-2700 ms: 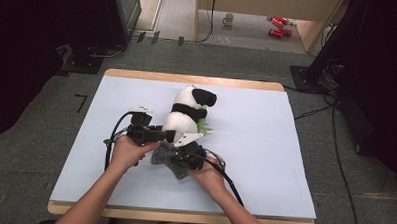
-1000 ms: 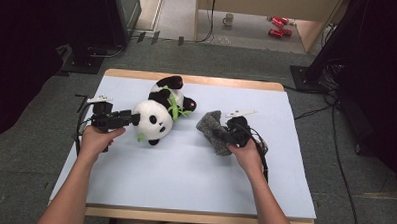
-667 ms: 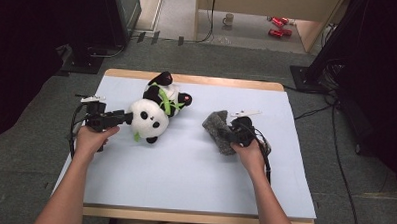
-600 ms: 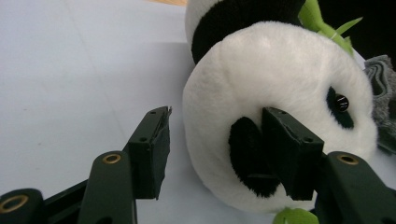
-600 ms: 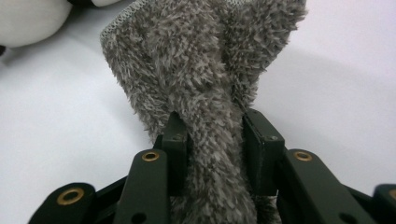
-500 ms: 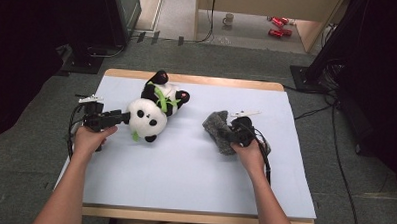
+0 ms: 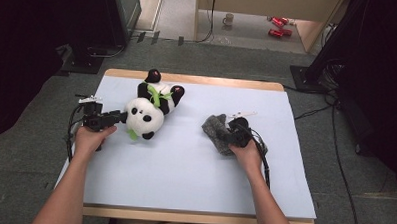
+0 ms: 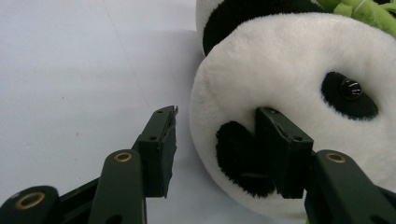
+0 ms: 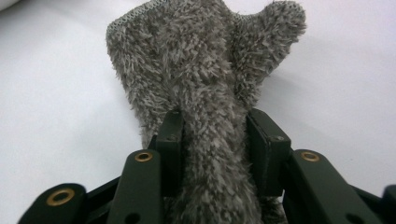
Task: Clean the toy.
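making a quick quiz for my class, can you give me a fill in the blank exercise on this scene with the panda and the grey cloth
1. The toy panda lies on the table with a bright ____ leaf on its chest.
2. The right gripper has a fluffy ____ cloth between its fingers.
3. In the high view, the panda lies to the ____ of the cloth.
4. One finger of the left gripper rests against the panda's black ____.

Missing words: green; grey; left; ear

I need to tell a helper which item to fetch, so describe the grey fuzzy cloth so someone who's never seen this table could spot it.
Start at the pale blue table top and look to its right half. There the crumpled grey shaggy cloth lies bunched between the jaws of the right gripper. Unlike the black-and-white plush panda on the left, it is plain grey and shapeless.
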A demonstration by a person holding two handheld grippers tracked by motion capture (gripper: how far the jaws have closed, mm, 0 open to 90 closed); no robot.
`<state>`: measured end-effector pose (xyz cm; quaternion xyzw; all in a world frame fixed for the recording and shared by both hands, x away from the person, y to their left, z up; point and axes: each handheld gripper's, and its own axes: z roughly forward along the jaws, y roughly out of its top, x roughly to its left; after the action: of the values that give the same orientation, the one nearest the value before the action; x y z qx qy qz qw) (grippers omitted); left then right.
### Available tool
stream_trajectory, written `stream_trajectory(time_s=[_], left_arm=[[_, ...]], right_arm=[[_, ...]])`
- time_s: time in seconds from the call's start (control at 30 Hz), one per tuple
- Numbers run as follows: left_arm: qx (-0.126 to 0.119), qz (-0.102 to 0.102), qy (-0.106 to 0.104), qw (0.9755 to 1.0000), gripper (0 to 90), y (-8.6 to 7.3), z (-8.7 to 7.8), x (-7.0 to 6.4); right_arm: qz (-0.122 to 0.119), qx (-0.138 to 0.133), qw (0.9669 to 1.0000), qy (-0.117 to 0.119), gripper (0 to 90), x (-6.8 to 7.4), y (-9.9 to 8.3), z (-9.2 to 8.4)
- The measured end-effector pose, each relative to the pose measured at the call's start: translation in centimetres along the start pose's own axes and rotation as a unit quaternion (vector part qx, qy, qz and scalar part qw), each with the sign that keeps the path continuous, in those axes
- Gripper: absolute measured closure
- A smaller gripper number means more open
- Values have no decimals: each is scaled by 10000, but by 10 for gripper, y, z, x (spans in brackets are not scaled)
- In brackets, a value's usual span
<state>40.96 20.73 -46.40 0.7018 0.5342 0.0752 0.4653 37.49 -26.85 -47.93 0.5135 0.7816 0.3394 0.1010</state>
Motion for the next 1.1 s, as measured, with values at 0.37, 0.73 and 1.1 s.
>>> stream_trajectory(time_s=[0.37,0.73,1.1], left_arm=[[-28,8,163,9999,412,4,-13,2],[165,319,156,9992,389,2,-23,-2],[269,604,237,9975,374,-11,-38,-5]], right_arm=[[225,4,9997,82,436,-6,2,-4],[267,-328,9986,332,388,-10,6,-23],[310,-619,9971,302,398,-19,8,-43]])
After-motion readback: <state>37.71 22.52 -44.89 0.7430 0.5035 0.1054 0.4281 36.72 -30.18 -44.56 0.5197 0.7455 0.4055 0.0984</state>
